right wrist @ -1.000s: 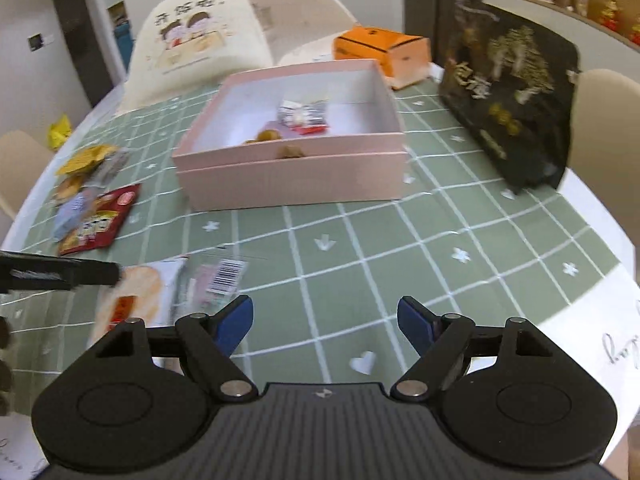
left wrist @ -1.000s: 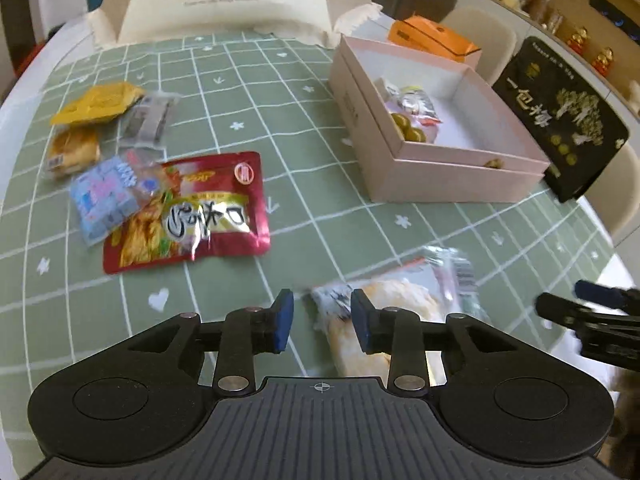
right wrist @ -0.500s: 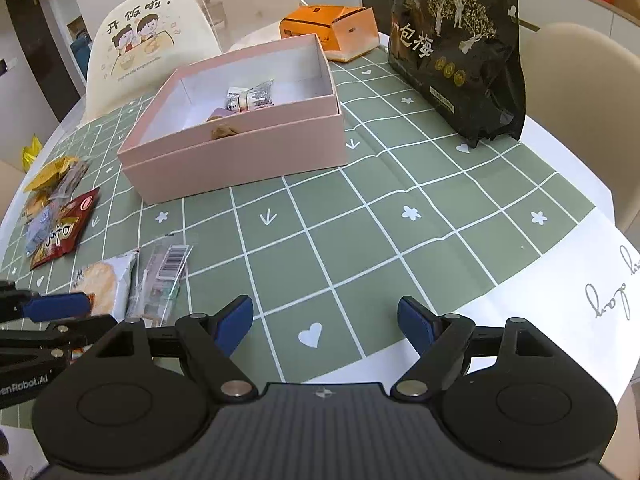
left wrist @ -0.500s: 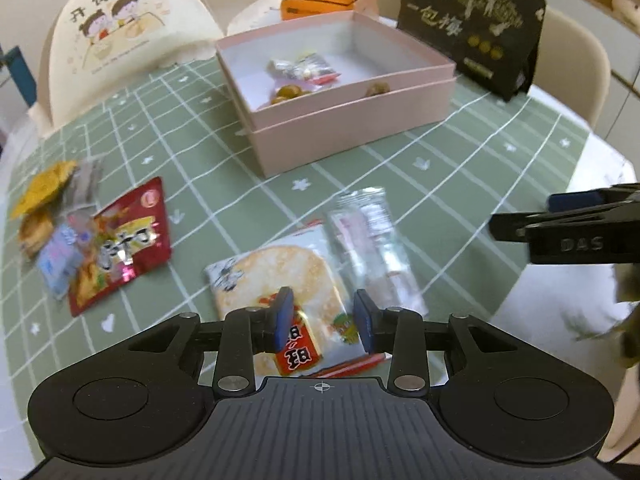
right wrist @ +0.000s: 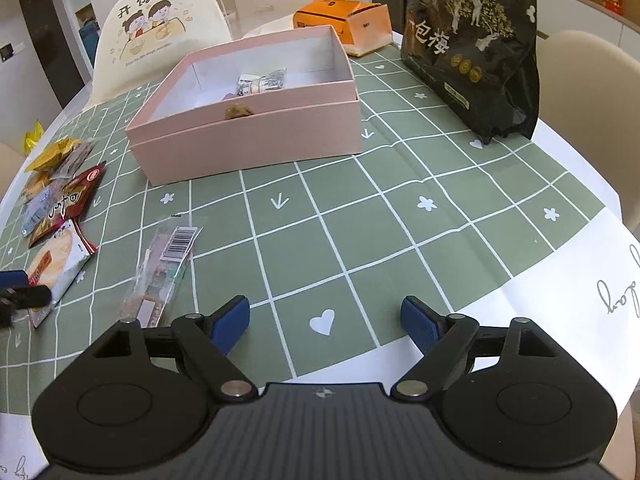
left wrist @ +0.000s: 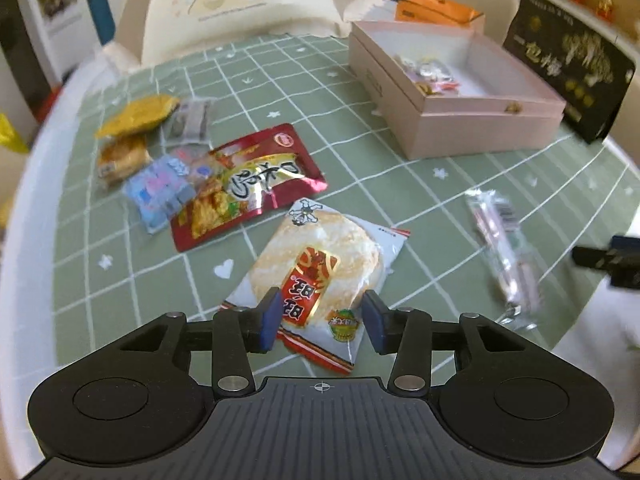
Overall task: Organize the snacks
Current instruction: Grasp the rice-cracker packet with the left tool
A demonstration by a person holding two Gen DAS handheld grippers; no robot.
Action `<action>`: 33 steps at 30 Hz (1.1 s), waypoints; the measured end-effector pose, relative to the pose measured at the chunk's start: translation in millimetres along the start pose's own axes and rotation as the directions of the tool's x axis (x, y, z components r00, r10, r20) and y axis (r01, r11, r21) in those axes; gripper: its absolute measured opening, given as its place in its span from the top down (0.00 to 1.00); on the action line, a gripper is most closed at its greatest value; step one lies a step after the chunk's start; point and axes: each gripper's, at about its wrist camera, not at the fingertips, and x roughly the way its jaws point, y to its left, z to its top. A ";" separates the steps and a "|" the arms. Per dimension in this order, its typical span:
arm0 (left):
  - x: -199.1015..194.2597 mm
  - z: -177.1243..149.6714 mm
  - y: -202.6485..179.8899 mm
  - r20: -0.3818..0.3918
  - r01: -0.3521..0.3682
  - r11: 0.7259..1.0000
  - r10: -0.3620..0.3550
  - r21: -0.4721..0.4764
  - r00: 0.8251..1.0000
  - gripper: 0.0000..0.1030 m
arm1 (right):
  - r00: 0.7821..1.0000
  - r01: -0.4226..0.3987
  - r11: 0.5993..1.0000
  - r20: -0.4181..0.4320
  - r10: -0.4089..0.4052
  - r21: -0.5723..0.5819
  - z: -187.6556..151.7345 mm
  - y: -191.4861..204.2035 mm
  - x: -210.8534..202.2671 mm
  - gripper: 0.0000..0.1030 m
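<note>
A rice cracker packet [left wrist: 320,268] lies on the green checked tablecloth [left wrist: 360,168]. My left gripper [left wrist: 320,320] is open, its jaws either side of the packet's near end, not closed on it. A clear long packet [left wrist: 502,248] lies to the right; it also shows in the right wrist view [right wrist: 164,272]. The open pink box [right wrist: 248,136] holds a few small snacks. My right gripper [right wrist: 326,322] is open and empty over the cloth's front edge. A red packet [left wrist: 248,188], a blue packet [left wrist: 160,192] and yellow packets [left wrist: 136,116] lie at the left.
A black plum bag [right wrist: 472,48] stands right of the box. An orange carton [right wrist: 344,20] sits behind the box. A cream cartoon-printed cover [right wrist: 160,28] stands at the back. Beige chairs [right wrist: 592,92] ring the white table.
My left gripper's jaws have opened wider and now straddle the rice cracker packet, and its view has swung left. My right gripper has moved little and stays open.
</note>
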 end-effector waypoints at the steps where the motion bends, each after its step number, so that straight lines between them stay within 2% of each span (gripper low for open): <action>1: 1.7 1.0 -0.3 -0.006 0.021 1.000 -0.021 0.010 1.000 0.48 | 1.000 0.002 1.000 0.004 -0.002 -0.006 -0.8 0.9 0.5 0.16; 4: 8.1 5.7 -10.1 -0.037 0.089 0.992 -0.086 0.085 0.996 0.36 | 1.000 0.018 0.999 0.009 -0.018 -0.029 -2.7 5.4 1.5 0.16; 6: 14.6 5.4 -14.6 -0.098 0.178 0.978 -0.168 0.108 0.981 0.36 | 1.000 0.022 0.999 0.008 -0.022 -0.039 -3.4 6.0 1.6 0.16; 7: 13.5 5.2 -16.1 -0.091 0.186 0.975 -0.176 0.120 0.980 0.38 | 1.000 0.023 0.999 0.010 -0.023 -0.043 -4.4 6.6 1.3 0.16; 11: 6.7 10.4 -15.5 -0.007 0.104 0.984 -0.104 0.143 0.995 0.39 | 0.999 0.045 0.996 0.017 -0.044 -0.079 -10.8 10.3 -0.2 0.14; 15: 20.3 27.7 -11.2 -0.028 0.106 0.988 -0.104 0.113 0.994 0.40 | 0.998 0.058 0.996 0.038 -0.055 -0.071 -18.5 11.5 -1.3 0.08; 18: 32.5 39.8 -14.5 -0.031 0.065 0.990 -0.061 0.124 0.998 0.31 | 0.998 0.062 0.996 0.034 -0.060 -0.065 -19.0 13.2 -0.3 0.04; 21: 41.5 43.9 -15.5 -0.059 0.070 0.991 -0.063 0.116 0.996 0.22 | 0.998 0.059 0.996 0.020 -0.058 -0.070 -17.4 16.0 2.9 0.00; 24: 50.6 43.8 -11.5 -0.067 0.074 0.994 -0.069 0.085 0.995 0.16 | 0.998 0.058 0.996 0.015 -0.057 -0.075 -15.5 19.1 4.9 0.00; 26: 50.5 44.3 -8.7 -0.058 0.080 0.995 -0.076 0.063 0.995 0.17 | 0.999 0.054 0.995 0.007 -0.054 -0.084 -13.5 20.9 5.8 0.00; 28: 45.7 41.6 -4.1 -0.042 0.113 0.993 -0.111 0.035 0.993 0.24 | 0.999 0.046 0.994 -0.007 -0.047 -0.096 -10.4 23.1 5.0 0.03; 30: 33.9 33.0 3.3 -0.032 0.156 0.988 -0.156 -0.002 0.987 0.24 | 1.000 0.003 0.993 -0.015 -0.005 -0.114 -3.9 27.3 0.0 0.04; 33: 7.7 10.8 16.2 0.009 0.138 0.990 -0.138 -0.032 0.990 0.24 | 0.997 -0.061 0.975 0.030 0.069 -0.213 13.5 47.4 -11.8 0.04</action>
